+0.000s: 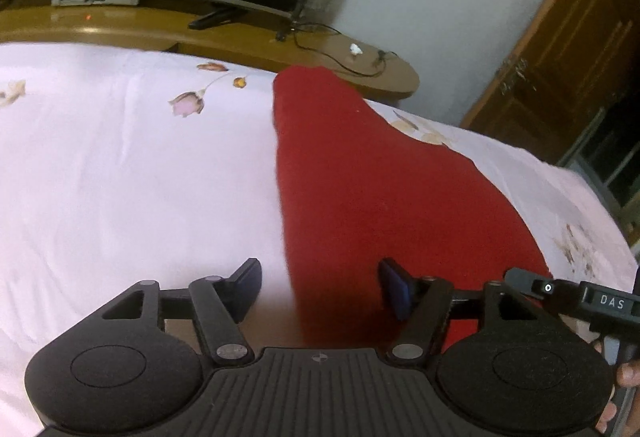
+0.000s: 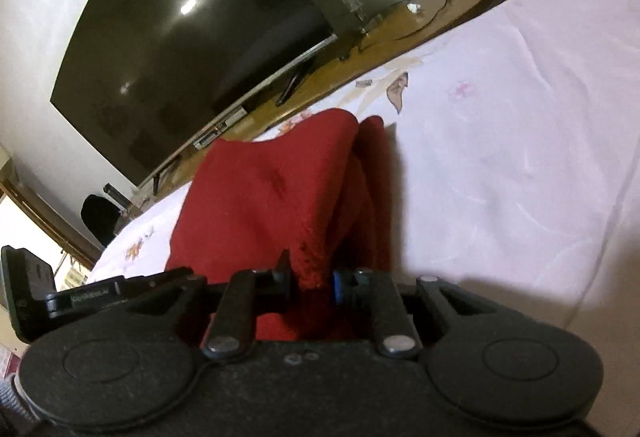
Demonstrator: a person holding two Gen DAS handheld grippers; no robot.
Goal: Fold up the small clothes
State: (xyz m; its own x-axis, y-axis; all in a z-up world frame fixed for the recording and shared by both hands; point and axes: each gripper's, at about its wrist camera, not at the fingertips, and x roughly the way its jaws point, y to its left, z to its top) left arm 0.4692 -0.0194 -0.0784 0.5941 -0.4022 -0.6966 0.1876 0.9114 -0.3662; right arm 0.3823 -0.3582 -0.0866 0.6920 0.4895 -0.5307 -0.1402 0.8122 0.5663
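Pinching red garment [image 2: 272, 189] – right gripper [image 2: 312, 283]; left gripper [image 1: 320, 287] spread apart above bedsheet [image 1: 120, 165].

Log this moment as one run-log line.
left gripper: open, over red garment edge | right gripper: shut on red garment, lifting fold | surface: floral bedsheet | fold: unfinished

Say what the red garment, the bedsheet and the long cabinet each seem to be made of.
Red garment: soft knit or fleece, matte and fuzzy, probably; pinched by the right gripper.
Bedsheet: thin woven cloth, likely cotton, smooth, creased, flower print.
Cabinet: wood or veneer, glossy; it mirrors a small red light.
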